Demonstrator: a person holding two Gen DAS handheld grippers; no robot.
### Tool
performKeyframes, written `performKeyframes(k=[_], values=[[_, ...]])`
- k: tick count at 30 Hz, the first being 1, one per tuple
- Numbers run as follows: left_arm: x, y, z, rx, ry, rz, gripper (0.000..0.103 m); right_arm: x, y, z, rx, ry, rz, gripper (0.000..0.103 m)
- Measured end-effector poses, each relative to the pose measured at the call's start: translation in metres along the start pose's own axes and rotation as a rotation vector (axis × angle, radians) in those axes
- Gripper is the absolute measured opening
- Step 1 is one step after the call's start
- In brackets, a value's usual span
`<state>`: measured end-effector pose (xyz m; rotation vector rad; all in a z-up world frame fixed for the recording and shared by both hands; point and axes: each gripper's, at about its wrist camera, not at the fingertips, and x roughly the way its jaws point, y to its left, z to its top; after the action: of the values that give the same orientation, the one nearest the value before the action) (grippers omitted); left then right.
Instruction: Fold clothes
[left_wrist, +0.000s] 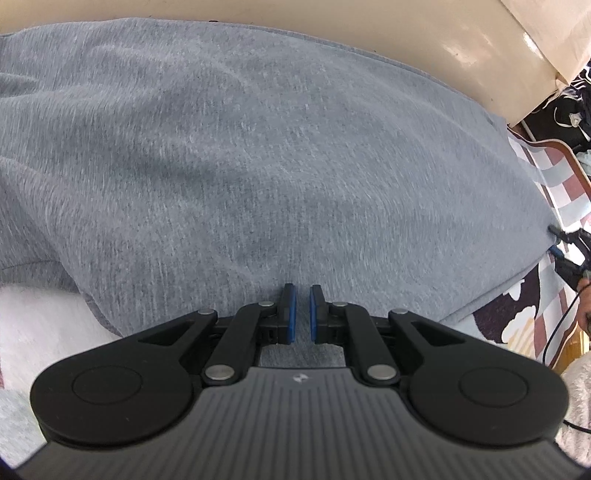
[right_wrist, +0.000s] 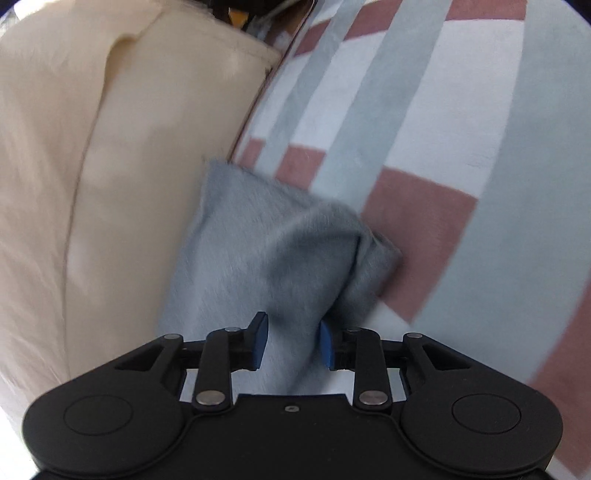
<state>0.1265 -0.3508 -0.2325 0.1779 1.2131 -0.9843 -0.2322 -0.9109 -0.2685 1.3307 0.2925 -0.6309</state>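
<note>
Garment: a grey knit garment (left_wrist: 258, 158) lies spread and rumpled over a patterned blanket; it fills most of the left wrist view, with soft folds running across it; its far edge lies along a cream padded surface (left_wrist: 424, 44)
Garment corner: in the right wrist view a corner of the grey garment (right_wrist: 266, 251) is bunched into a loose peak; it lies against the cream padding on one side and on the blanket on the other; this view is blurred
Left claw: the left claw (left_wrist: 302, 314) points down onto the cloth; its blue pads (left_wrist: 291, 314) stand nearly together with only a thin gap; grey fabric shows in that gap, so it is pinching a fold of the garment
Right claw: the right claw (right_wrist: 293, 343) has its blue pads narrowly apart; grey fabric lies between them, but the pads do not press on it
Blanket: the blanket (right_wrist: 461, 129) has white, pale grey-green and dusty red blocks and stripes
Surroundings: cream padded surface (right_wrist: 55, 184) borders the blanket; dark clutter shows past its end, too small to tell
</note>
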Motion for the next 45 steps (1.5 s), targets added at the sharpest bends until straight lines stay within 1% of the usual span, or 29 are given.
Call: performKeyframes(k=[2,3,4,5,7,10,11,12,13,14,15,16,17,19,20,21,22,24,25,26,28,30,34,35,36,37,41,44,45], values=[[0.000,0.001,-0.001,-0.003,-0.003,-0.002,0.008,0.000,0.006,0.004,-0.038,-0.062,-0.041,0.031],[0.000,0.001,-0.001,-0.006,-0.004,-0.004,0.008,-0.001,0.011,0.006,-0.067,-0.094,-0.061,0.027],[0.000,0.002,-0.001,-0.009,-0.006,-0.006,0.008,-0.004,0.015,0.008,-0.100,-0.132,-0.075,0.013],[0.000,0.002,-0.002,-0.011,-0.007,-0.008,0.008,-0.006,0.019,0.010,-0.132,-0.161,-0.084,0.011],[0.000,0.003,-0.002,-0.014,-0.005,-0.013,0.008,-0.011,0.030,0.016,-0.225,-0.198,-0.103,0.010],[0.001,0.004,-0.001,-0.014,-0.002,-0.018,0.008,-0.019,0.050,0.014,-0.443,-0.267,-0.163,0.010],[0.001,0.004,0.000,-0.014,0.000,-0.018,0.008,-0.021,0.055,0.011,-0.513,-0.290,-0.186,0.012],[0.001,0.004,0.000,-0.014,0.001,-0.018,0.008,-0.024,0.055,0.010,-0.549,-0.310,-0.207,0.012],[0.001,0.005,0.000,-0.014,0.003,-0.017,0.008,-0.027,0.052,0.011,-0.547,-0.322,-0.221,0.012],[0.001,0.004,0.001,-0.013,0.004,-0.015,0.008,-0.031,0.046,0.015,-0.507,-0.340,-0.235,0.012],[0.001,0.004,0.001,-0.010,0.005,-0.014,0.008,-0.036,0.036,0.023,-0.406,-0.368,-0.246,0.012],[0.001,0.004,0.001,-0.007,0.005,-0.013,0.008,-0.041,0.024,0.032,-0.298,-0.386,-0.240,0.007],[0.001,0.004,0.001,-0.005,0.006,-0.013,0.008,-0.047,0.013,0.042,-0.213,-0.383,-0.225,0.002],[0.001,0.004,0.001,-0.005,0.006,-0.016,0.008,-0.053,0.003,0.053,-0.175,-0.348,-0.245,0.003],[0.001,0.005,0.001,-0.010,0.007,-0.020,0.008,-0.056,0.007,0.052,-0.222,-0.326,-0.257,0.003],[0.001,0.006,0.001,-0.016,0.007,-0.024,0.008,-0.061,0.013,0.049,-0.268,-0.303,-0.261,0.008],[0.001,0.007,0.001,-0.023,0.006,-0.026,0.008,-0.064,0.018,0.044,-0.288,-0.275,-0.251,0.009],[0.001,0.007,0.000,-0.038,0.003,-0.028,0.008,-0.066,0.026,0.035,-0.286,-0.212,-0.195,0.016],[0.001,0.008,0.000,-0.045,0.001,-0.028,0.008,-0.066,0.028,0.030,-0.275,-0.180,-0.164,0.031],[0.001,0.008,-0.001,-0.051,-0.002,-0.028,0.008,-0.062,0.028,0.026,-0.252,-0.153,-0.140,0.038],[0.001,0.006,-0.002,-0.051,-0.009,-0.019,0.008,-0.052,0.029,0.019,-0.219,-0.118,-0.133,0.038],[0.001,0.004,-0.003,-0.046,-0.017,-0.010,0.008,-0.046,0.028,0.011,-0.209,-0.098,-0.167,0.038],[0.001,-0.001,-0.005,-0.026,-0.031,0.018,0.008,-0.031,0.028,0.002,-0.219,-0.096,-0.197,0.038],[0.000,-0.003,-0.006,-0.017,-0.033,0.027,0.008,-0.028,0.028,-0.001,-0.222,-0.096,-0.204,0.038],[0.000,-0.005,-0.006,-0.003,-0.035,0.037,0.008,-0.026,0.029,-0.003,-0.237,-0.103,-0.210,0.032],[0.000,-0.007,-0.006,0.011,-0.036,0.049,0.008,-0.026,0.033,-0.004,-0.274,-0.120,-0.212,0.005],[-0.005,-0.015,-0.009,0.026,-0.038,0.120,0.008,-0.043,0.044,-0.012,-0.336,-0.181,-0.224,0.002],[-0.012,-0.017,-0.016,0.015,-0.033,0.198,0.008,-0.044,0.037,-0.021,-0.340,-0.175,-0.315,0.002],[-0.017,-0.014,-0.017,0.001,-0.029,0.211,0.008,-0.041,0.035,-0.025,-0.354,-0.164,-0.334,0.003]])
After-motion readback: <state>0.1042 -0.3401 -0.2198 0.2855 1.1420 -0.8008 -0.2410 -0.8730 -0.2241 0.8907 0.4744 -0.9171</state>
